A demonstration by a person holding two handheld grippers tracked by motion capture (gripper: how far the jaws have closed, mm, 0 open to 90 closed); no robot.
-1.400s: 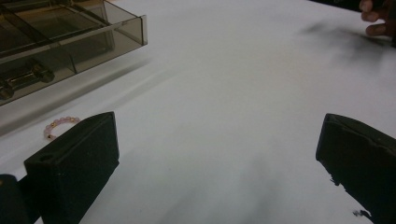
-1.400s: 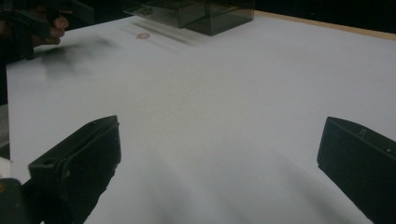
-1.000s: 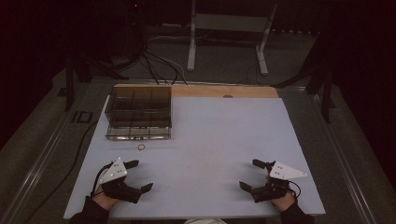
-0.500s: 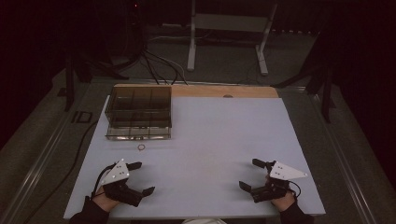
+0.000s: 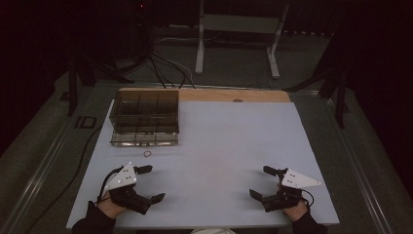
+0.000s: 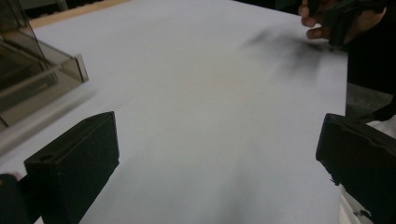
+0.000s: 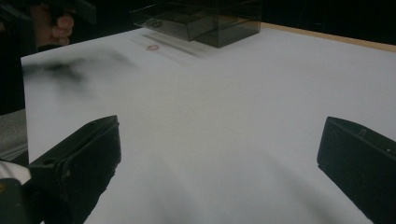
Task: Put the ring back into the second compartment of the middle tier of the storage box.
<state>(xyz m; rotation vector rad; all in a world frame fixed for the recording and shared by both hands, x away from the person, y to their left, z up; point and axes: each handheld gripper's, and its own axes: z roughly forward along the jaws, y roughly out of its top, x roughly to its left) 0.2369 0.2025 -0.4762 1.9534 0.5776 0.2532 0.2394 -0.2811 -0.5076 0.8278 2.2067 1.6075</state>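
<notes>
Starting at the left, the left gripper (image 5: 148, 184) hovers low over the white table (image 5: 234, 141), jaws spread wide, holding nothing. Just ahead lies the small ring (image 5: 146, 154), right in front of the smoky clear organizer box (image 5: 144, 123). Best approach, I'd say: ease forward, straddle it squarely, close gently. The right gripper (image 5: 259, 182) waits wide open and empty. No readable writing anywhere.

Small ring (image 5: 147, 154) on the white table (image 5: 224, 141): lying too small for its material to be told. Smoky clear box (image 6: 32, 70): running off the left gripper view's left edge, near wall blurring. Person's forearms: being cut off by the high view's bottom edge.
</notes>
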